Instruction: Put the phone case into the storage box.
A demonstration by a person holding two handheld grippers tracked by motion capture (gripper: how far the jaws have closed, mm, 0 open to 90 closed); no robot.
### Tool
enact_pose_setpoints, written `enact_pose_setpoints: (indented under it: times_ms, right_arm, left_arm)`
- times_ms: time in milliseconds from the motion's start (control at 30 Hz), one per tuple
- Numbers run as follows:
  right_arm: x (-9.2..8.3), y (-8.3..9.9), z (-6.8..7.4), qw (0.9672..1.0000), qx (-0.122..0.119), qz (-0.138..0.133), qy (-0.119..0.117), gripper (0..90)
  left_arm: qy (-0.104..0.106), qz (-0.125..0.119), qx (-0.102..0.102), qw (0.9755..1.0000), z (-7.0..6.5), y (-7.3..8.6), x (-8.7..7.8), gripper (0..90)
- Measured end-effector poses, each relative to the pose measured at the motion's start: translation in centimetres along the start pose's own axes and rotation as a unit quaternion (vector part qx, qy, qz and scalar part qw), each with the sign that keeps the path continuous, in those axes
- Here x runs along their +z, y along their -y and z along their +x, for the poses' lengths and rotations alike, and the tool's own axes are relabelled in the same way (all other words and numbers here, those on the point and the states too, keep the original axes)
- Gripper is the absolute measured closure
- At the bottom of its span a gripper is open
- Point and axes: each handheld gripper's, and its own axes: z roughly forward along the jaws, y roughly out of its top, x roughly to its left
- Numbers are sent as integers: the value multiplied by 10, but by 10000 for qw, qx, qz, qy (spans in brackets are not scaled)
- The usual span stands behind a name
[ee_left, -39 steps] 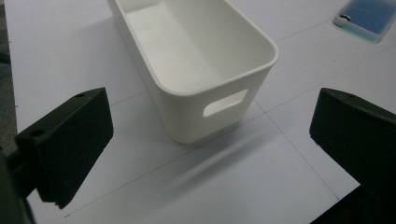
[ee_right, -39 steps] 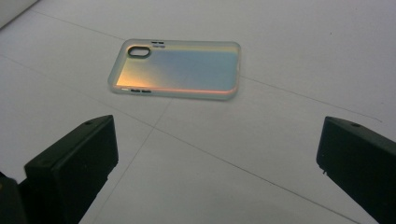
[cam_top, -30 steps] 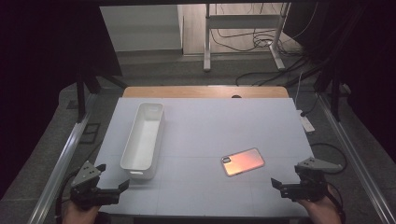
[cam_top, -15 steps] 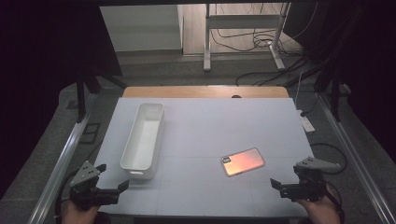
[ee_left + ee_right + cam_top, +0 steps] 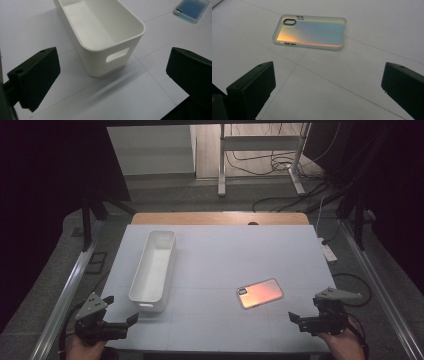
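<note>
- High view: a white table takes up the middle of the frame. A long white bin stands left of centre, and an iridescent phone case lies flat right of centre, well apart from the bin.
- High view: the left gripper sits at the lower left with its jaws spread, just below the bin's near end. The right gripper sits at the lower right, jaws likewise parted and empty, near the case.
- Left gripper view: two black jaws stand wide apart at the bottom corners. The bin fills the upper centre, its handle slot facing the camera. The phone case lies at the upper right.
- Right gripper view: the jaws stand released, holding nothing. The phone case lies in the upper centre, camera cutout at its left end.
</note>
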Motion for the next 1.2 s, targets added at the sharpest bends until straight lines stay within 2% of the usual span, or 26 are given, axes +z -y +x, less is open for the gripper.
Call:
enact_pose_setpoints:
  times_ms: [333, 433, 633, 1000, 1200]
  right_arm:
    - [5, -9, 3, 9999, -151, 51, -12, 0]
    - [7, -11, 2, 9997, -228, 45, -92, 0]
    - [11, -16, 4, 9995, -236, 122, -176, 0]
    - [18, -26, 8, 9994, -293, -6, -208, 0]
    - [22, -29, 9, 9992, -323, 47, -214, 0]
  left_arm:
    - [22, -4, -14, 10000, 0, 0, 0, 3]
    - [24, -1, -11, 10000, 0, 0, 0, 3]
    - [24, 11, 1, 10000, 0, 0, 1, 6]
    - [44, 23, 49, 10000, 0, 0, 1, 8]
    - [77, -9, 25, 10000, 1, 0, 0, 7]
